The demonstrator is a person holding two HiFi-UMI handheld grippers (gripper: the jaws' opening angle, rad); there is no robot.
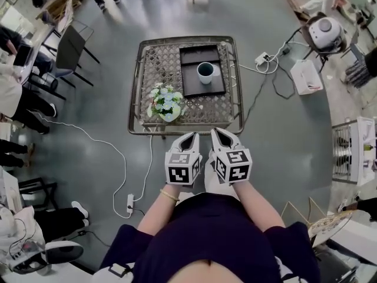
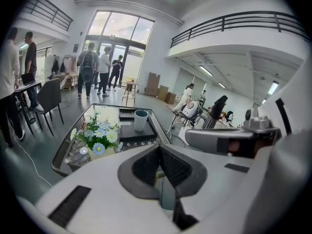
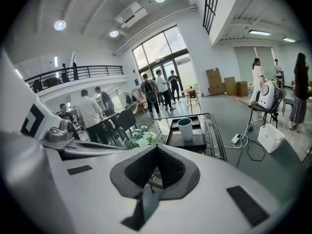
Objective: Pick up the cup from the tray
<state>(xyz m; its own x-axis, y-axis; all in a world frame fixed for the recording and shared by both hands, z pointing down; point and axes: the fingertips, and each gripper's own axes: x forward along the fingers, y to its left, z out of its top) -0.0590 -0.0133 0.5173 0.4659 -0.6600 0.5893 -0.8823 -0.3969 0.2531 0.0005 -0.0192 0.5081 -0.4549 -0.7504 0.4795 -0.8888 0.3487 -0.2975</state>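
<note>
Cup (image 1: 205, 72) white, teal rim, upright on dark tray (image 1: 191, 85).

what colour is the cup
The cup is white with a dark teal inside, clearest in the head view.

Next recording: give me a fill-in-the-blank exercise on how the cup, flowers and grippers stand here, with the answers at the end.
The white cup with a teal inside stands ___ on the dark rectangular tray.
In the head view, the bunch of white and blue flowers sits on the woven-top metal-framed table to the tray's ___.
The left gripper and the right gripper both have their jaws ___, holding nothing.
Missing words: upright; left; shut.
</note>
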